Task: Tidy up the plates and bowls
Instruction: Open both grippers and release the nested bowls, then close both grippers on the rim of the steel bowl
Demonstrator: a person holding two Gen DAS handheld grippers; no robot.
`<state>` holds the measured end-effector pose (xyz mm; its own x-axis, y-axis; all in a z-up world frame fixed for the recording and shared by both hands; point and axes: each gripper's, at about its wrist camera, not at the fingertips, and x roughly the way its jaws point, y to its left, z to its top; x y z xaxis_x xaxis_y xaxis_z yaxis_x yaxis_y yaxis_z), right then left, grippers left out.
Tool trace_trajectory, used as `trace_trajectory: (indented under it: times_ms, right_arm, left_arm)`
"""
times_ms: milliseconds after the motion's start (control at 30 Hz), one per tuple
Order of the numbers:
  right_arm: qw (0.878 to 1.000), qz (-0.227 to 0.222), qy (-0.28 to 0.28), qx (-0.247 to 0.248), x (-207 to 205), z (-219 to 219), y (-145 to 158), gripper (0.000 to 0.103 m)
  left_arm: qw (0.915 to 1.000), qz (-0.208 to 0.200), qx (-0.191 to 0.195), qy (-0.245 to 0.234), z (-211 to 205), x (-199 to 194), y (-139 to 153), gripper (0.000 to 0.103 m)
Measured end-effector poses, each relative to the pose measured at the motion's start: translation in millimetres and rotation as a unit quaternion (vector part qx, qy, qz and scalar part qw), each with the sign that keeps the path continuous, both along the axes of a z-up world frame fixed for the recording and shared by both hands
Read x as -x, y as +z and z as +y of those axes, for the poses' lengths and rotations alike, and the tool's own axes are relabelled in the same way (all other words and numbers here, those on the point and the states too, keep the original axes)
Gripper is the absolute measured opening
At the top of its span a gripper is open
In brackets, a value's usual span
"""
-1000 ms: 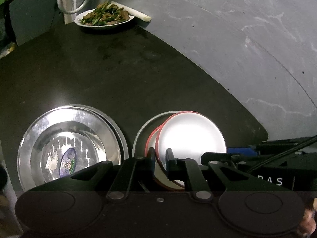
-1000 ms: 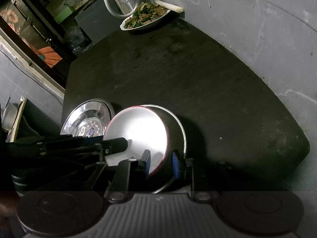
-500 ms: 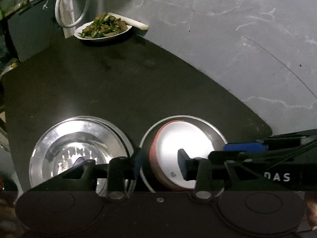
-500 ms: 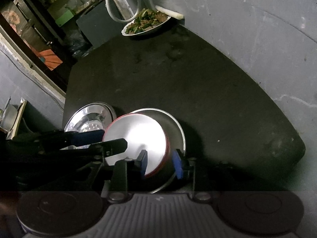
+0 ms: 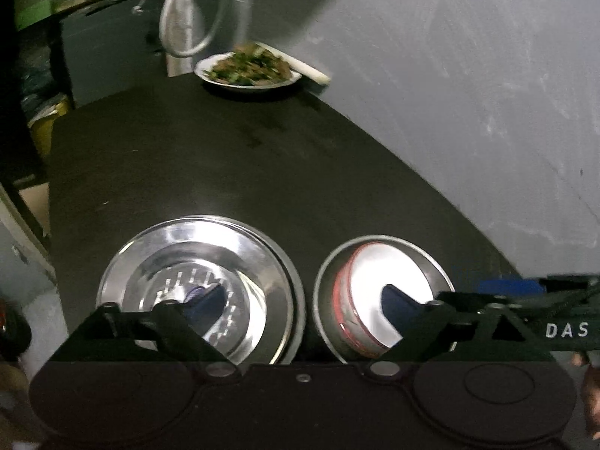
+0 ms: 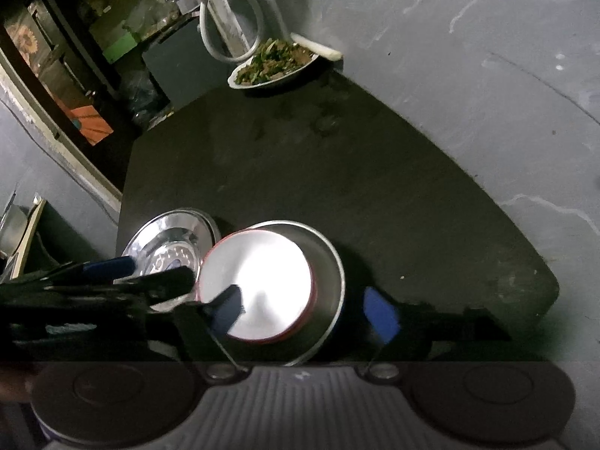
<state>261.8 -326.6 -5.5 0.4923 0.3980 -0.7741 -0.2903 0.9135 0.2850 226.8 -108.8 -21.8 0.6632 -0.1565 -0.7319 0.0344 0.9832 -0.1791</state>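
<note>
On the dark table, left to right in the left wrist view: a steel plate lies at the near left, and just beside it on the right sits a steel bowl with red-rimmed white bowls nested inside it, tilted a little toward the left wall. The left gripper hangs above them with its jaws spread wide and nothing between them; one fingertip shows over the plate's centre, the other over the white bowls, so the gap between plate and steel bowl falls midway under the tool. At the far end of the table a plate of food stands near the grey wall, blurred.

In the right wrist view the same order holds: the plate at the left, partly covered by the other tool's dark frame, then the steel bowl holding the white bowls. The right gripper is also wide apart and empty; its left fingertip shows over the white bowls, its right one over bare table just past the steel bowl's rim, so the bowl's right edge lies between the fingers. The food is at the far edge.
</note>
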Motion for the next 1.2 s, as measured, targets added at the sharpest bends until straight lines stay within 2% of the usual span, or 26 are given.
trace_trajectory:
  times_ms: [33, 100, 267, 400, 667, 867, 1033, 1200]
  right_arm:
    - [1.0, -0.004, -0.004, 0.0, 1.5, -1.8, 1.5, 0.095]
    - [1.0, -0.01, -0.014, -0.002, 4.4, -8.2, 4.2, 0.103]
    - [0.999, -0.014, -0.027, 0.021, 9.0, -22.9, 5.6, 0.103]
    - [0.998, -0.014, -0.028, 0.05, 12.7, -30.4, 5.3, 0.103]
    - [0.993, -0.008, -0.024, 0.113, 30.5, -31.1, 6.8, 0.103]
    - [0.985, 0.005, -0.033, 0.171, 53.7, -29.0, 7.3, 0.103]
    - [0.978, -0.031, -0.017, 0.207, 64.1, -22.4, 21.2, 0.103]
    - [0.975, -0.061, 0.027, 0.214, 47.6, -14.0, 30.2, 0.103]
  left_arm:
    - [1.0, -0.004, 0.006, 0.005, 4.3, 3.2, 1.7, 0.098]
    - [0.9997, -0.015, 0.019, 0.008, 11.7, 9.1, 5.9, 0.102]
    - [0.9992, -0.02, 0.034, -0.007, 22.3, 26.5, 11.3, 0.102]
    - [0.9986, 0.001, 0.05, -0.017, 25.1, 40.6, 7.1, 0.102]
    - [0.9944, 0.032, 0.101, 0.001, 29.8, 48.0, -3.7, 0.102]
    - [0.9914, 0.053, 0.118, 0.022, 32.8, 62.8, -20.2, 0.102]
    - [0.987, 0.055, 0.149, 0.023, 32.4, 69.0, -29.4, 0.102]
    - [0.9858, 0.056, 0.15, 0.051, 35.6, 63.8, -27.2, 0.102]
